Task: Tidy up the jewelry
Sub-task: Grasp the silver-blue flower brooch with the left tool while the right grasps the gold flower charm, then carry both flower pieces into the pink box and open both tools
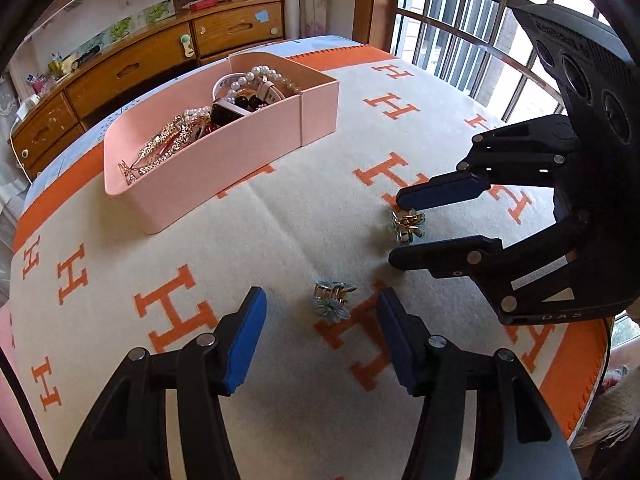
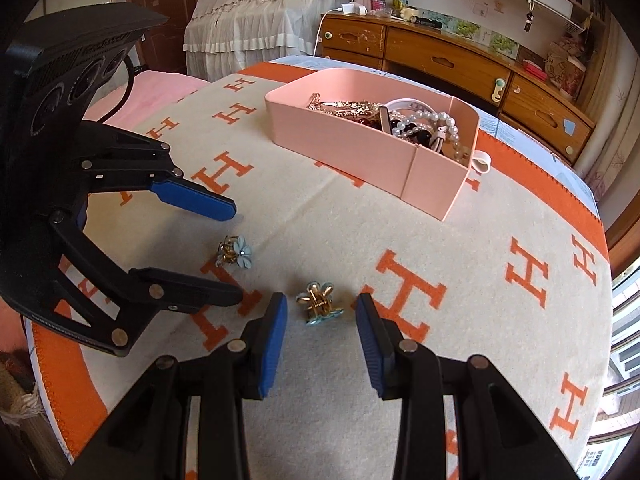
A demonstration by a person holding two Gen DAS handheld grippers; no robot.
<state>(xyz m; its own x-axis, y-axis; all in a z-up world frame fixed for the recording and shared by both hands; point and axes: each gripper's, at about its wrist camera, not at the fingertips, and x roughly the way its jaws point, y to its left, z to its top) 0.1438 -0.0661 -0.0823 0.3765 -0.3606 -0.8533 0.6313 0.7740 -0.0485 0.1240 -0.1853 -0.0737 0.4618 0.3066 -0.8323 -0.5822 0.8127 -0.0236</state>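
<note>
both claws (image 1: pixel 320 344) (image 2: pixel 320 344) agape; each brackets a flower clip (image 1: pixel 332 300) (image 2: pixel 319 303)

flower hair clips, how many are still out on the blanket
2. One flower hair clip lies between the left gripper's open fingers; the other lies between the right gripper's open fingers. More may be hidden in the pink box.

Open blanket (image 1: pixel 288 232) between both clips and pink box (image 1: pixel 224 168) (its wall the only barrier).

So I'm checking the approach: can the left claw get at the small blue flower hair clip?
Probably yes: the left claw is open, the blue flower hair clip lies between its fingers, nothing blocking.
</note>
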